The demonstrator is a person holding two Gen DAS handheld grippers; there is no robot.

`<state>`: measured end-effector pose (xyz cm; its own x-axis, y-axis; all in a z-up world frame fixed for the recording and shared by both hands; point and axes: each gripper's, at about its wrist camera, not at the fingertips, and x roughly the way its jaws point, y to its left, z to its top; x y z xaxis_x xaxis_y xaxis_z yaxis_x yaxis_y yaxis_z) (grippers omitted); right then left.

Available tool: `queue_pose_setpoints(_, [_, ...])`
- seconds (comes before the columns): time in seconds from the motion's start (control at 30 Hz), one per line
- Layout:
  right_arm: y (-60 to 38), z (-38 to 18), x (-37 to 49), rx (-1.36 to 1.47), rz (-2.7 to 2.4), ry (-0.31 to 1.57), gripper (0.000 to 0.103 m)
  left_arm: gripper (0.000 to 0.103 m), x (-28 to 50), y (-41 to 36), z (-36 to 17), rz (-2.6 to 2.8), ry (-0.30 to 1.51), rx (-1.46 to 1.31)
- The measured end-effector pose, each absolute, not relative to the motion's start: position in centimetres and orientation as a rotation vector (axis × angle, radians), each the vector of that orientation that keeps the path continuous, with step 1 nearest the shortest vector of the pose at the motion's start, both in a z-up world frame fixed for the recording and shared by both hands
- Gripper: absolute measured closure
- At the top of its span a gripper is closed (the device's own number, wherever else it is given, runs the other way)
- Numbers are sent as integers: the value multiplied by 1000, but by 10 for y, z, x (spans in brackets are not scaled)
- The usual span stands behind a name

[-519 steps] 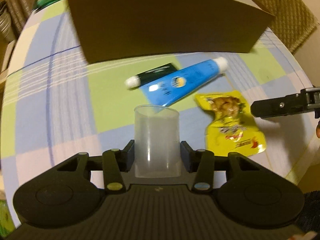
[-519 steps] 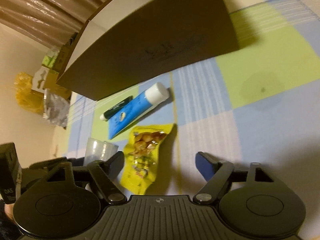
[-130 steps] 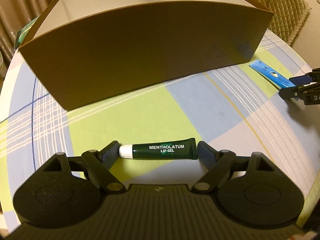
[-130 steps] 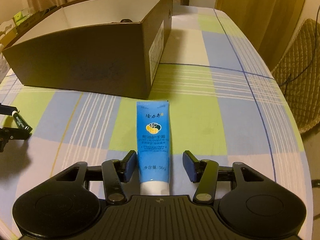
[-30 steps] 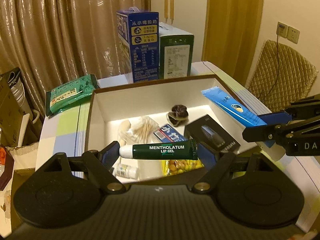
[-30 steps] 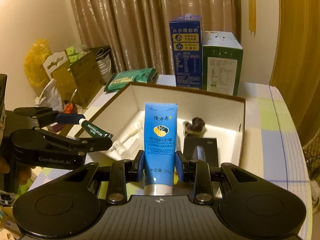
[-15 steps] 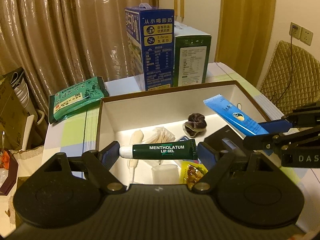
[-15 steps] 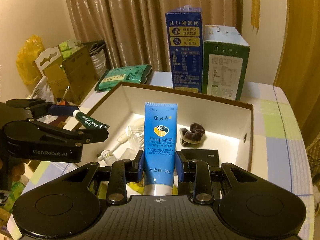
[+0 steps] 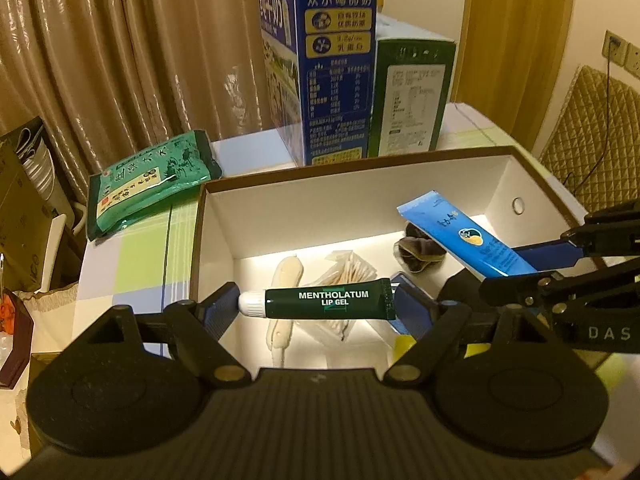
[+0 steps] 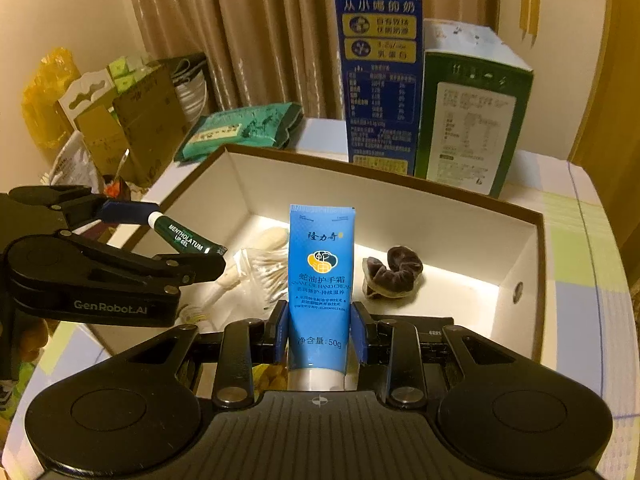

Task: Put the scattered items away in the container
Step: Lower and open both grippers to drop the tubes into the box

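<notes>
- While the left wrist view looks down over the left gripper [image 9: 316,307], it alone shows the light green and blue checked tablecloth [image 9: 140,256] left of the box [image 9: 199,240] and the quilted chair [image 9: 592,148] at the right edge.
- Only the right wrist view shows the yellow bag [image 10: 44,96] and stacked cartons beside the table, and the full printed face of the blue hand cream tube [image 10: 321,280].
- Both views show the white-lined box holding a dark scrunchie [image 10: 394,274], a bag of cotton swabs [image 9: 340,276] and a pale oblong item that may be a brush, though it is too washed out to tell.
- Left gripper: jaws set wide, pressing the two ends of the green lip gel tube [image 9: 326,304], which lies crosswise between them above the box's open top.
- Right gripper [image 10: 319,338]: jaws narrow, clamped on the lower part of the hand cream tube, held upright with its white cap toward the camera, over the box interior.
</notes>
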<state>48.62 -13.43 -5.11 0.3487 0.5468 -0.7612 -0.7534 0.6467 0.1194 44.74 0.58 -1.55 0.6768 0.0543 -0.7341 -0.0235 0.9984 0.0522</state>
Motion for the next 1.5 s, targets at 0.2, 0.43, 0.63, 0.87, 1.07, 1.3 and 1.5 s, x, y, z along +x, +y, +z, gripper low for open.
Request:
queue_pose_setpoints(0.2, [-121,-68,503,-293,855,906,74,22,468,9,-30,39,862,64])
queue_pose_setpoints(0.43, [-113,-87,519,-292,835,951,74,22,485,10,-45,33,897,64])
queue_pose_setpoints(0.63, [-109,-96,530,-290,815,980,74,22,495,9,-52,24,909,69])
queue_pose_setpoints(0.87, [-107,-102,537,-274,795,990,74,22,500,11,-56,25,916,68])
queue_pose_setpoints(1.07, [-106,-107,541,-272,798,961,72,22,503,13,-59,25,922,70])
queue_pose_setpoints(1.3, [-111,-101,539,-287,810,923,53,22,504,15,-60,27,924,69])
queue_pose_setpoints(1.5, [-119,-98,537,-279,805,950,44,22,505,15,-63,25,931,72])
